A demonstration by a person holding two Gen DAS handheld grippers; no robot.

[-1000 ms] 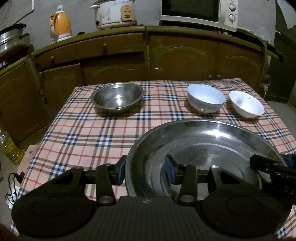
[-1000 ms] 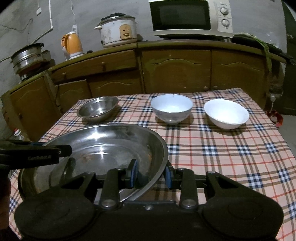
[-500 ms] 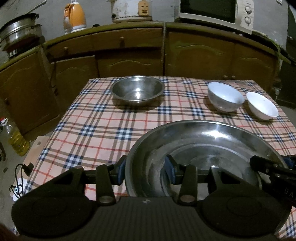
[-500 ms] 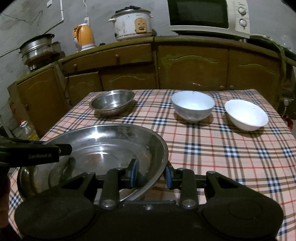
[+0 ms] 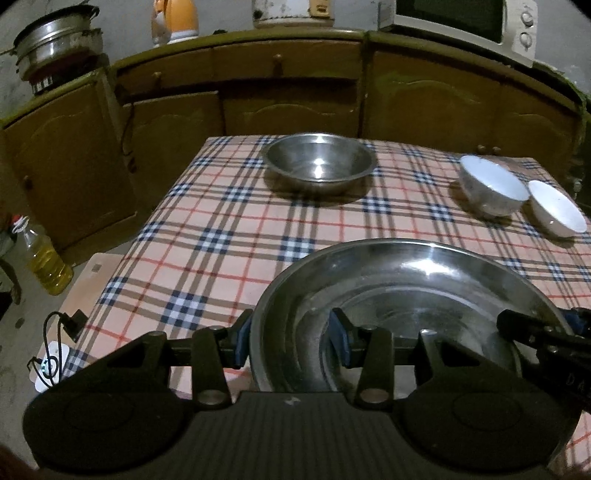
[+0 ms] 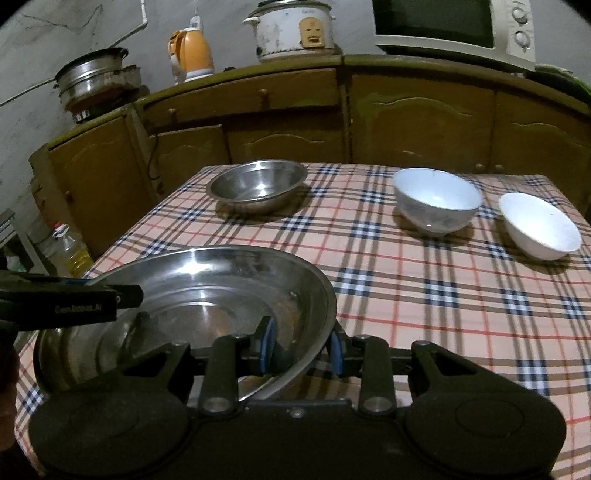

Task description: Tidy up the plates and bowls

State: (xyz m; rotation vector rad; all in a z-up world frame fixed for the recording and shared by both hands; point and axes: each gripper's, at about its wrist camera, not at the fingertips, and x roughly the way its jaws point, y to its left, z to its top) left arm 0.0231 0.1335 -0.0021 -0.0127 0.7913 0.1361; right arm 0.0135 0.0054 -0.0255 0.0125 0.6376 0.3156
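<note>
A large steel basin is carried between both grippers over the near part of the checked tablecloth. My left gripper is shut on its left rim, one pad inside and one outside. My right gripper is shut on the basin's right rim. Each gripper shows in the other's view: the right gripper, the left gripper. A smaller steel bowl sits at the far left of the table. Two white bowls stand at the far right.
Wooden cabinets run behind the table, bearing a kettle, a rice cooker, a microwave and stacked pots. On the floor at the left are an oil bottle, a board and a plugged cable.
Both grippers have carried the large basin leftward and a little lower. The table's left edge and the floor beside it have come into view. Both grips on the rim are unchanged.
</note>
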